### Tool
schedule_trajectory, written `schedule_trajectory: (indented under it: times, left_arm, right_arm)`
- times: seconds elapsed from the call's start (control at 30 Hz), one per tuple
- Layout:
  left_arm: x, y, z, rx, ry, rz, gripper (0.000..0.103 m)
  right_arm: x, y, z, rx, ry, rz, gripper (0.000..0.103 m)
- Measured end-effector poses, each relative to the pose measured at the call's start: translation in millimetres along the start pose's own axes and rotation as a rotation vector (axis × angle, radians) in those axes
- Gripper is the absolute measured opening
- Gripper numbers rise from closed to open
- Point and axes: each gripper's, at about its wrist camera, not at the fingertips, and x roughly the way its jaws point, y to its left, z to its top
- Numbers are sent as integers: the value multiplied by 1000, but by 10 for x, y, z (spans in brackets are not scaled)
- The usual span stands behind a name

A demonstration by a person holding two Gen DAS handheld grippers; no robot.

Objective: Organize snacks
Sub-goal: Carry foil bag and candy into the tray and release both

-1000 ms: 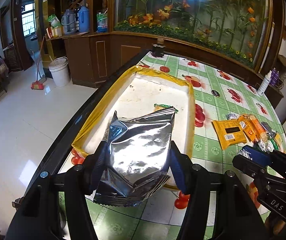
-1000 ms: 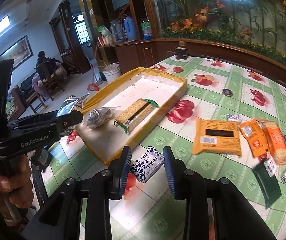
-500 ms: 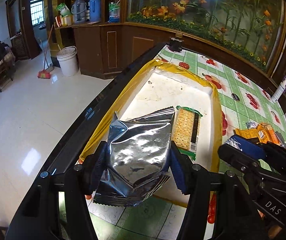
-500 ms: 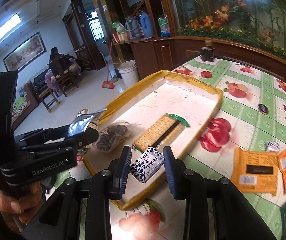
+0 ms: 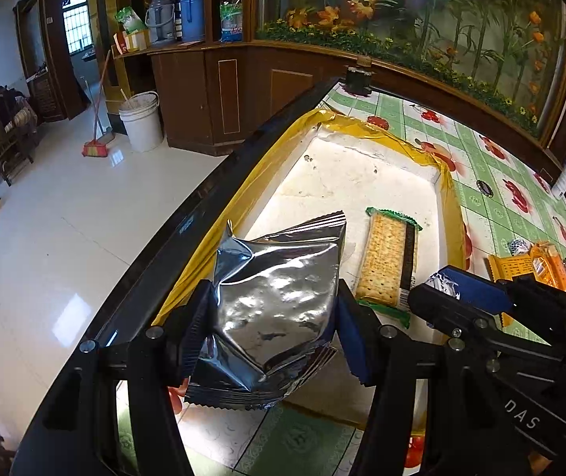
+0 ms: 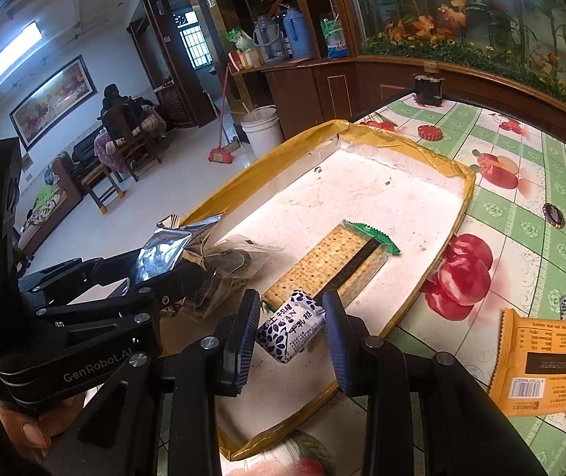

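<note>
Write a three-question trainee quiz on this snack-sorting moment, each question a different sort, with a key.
1. True or false: the left gripper is shut on a silver foil bag.
2. Which snack does the right gripper hold?
A. an orange packet
B. a small white candy with dark blue print
C. a cracker pack
3. Fill in: the cracker pack lies flat inside the ____-rimmed tray.

Key: 1 true. 2 B; the orange packet lies on the tablecloth outside the tray. 3 yellow.
</note>
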Motion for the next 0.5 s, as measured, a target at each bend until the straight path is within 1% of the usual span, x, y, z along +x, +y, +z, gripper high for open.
schedule_trajectory:
  times: [0.3, 0.37, 0.43, 0.47, 0.5]
  left_arm:
    - [32, -11, 15, 9, 0, 4, 59]
    - [24, -4, 20, 5, 3, -5, 59]
    - [9, 23, 28, -10, 6, -28, 60]
    - [-3, 42, 33, -19, 4, -35, 63]
    - [-17, 53, 42, -26, 1, -36, 69]
  right_arm:
    - [82, -17, -36, 2, 15, -6, 34]
    - [89, -23, -35, 7, 13, -12, 37]
    - [68, -39, -35, 18, 1, -11, 37]
    - [49, -46, -37, 23, -7, -11, 38]
    - [37, -53, -33, 24, -11, -15, 45]
